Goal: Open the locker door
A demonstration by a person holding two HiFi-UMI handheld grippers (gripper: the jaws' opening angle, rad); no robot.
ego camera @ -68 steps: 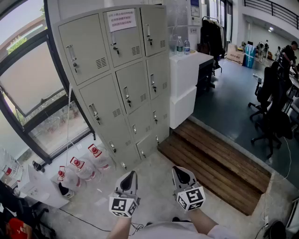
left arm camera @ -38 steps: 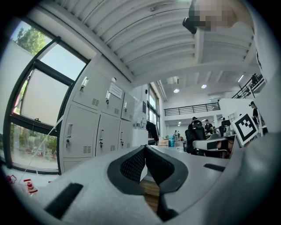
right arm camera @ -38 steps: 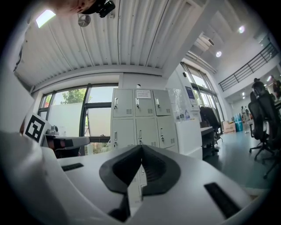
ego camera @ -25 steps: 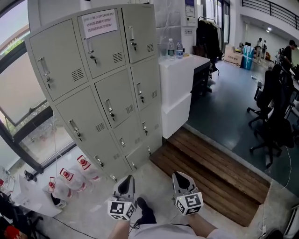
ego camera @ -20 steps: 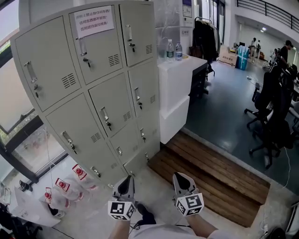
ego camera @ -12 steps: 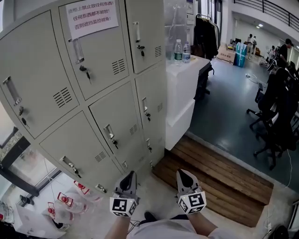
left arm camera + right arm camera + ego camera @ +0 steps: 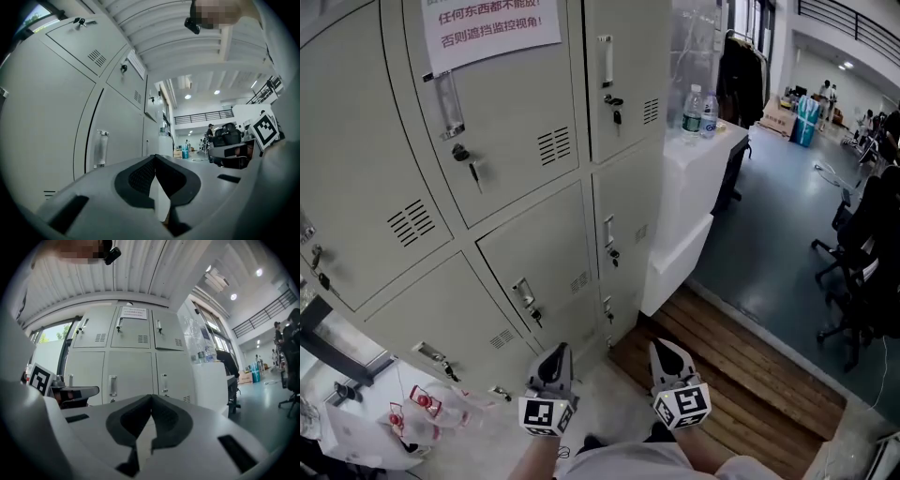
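Observation:
A bank of grey-beige metal lockers (image 7: 487, 187) fills the left and middle of the head view, every door closed. Each door has a vertical handle and a key lock; a paper notice (image 7: 492, 23) with red print hangs on an upper door. The middle-row door (image 7: 539, 262) with its handle (image 7: 523, 295) stands just ahead of my hands. My left gripper (image 7: 555, 349) and right gripper (image 7: 661, 345) are held side by side, low in the head view, short of the lockers. Both are shut with nothing between the jaws. The left gripper (image 7: 154, 157) sees doors close on its left; the right gripper (image 7: 151, 397) faces the lockers' front.
A white cabinet (image 7: 694, 187) with two water bottles (image 7: 698, 103) stands right of the lockers. A wooden step (image 7: 750, 366) lies below it. Water jugs (image 7: 422, 412) lie on the floor at lower left. Office chairs (image 7: 872, 272) and a hanging coat (image 7: 741, 66) are farther right.
The lockers have come much closer and now fill most of the head view. Both grippers have kept their side-by-side pose, still shut.

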